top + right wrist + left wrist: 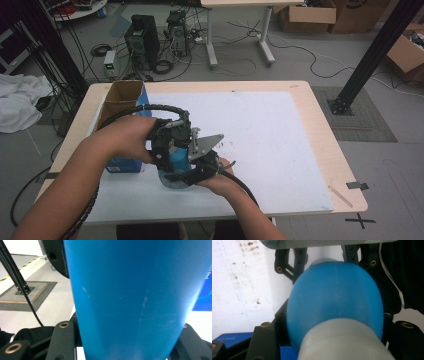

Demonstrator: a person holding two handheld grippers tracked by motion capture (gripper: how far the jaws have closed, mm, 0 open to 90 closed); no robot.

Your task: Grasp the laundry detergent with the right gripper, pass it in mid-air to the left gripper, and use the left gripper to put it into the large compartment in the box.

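Both your left hand-held gripper (172,142) & right hand-held gripper (202,167) are clamped on the blue bottle (176,159) near-left on the tabletop (280,135); prob smooth, slippery plastic—grip mid-body.

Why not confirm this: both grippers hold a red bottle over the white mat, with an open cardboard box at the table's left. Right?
Not quite: the bottle is blue, not red, as the left gripper view shows. The rest stands: both grippers clamp it over the white mat, with the open cardboard box at the table's left.
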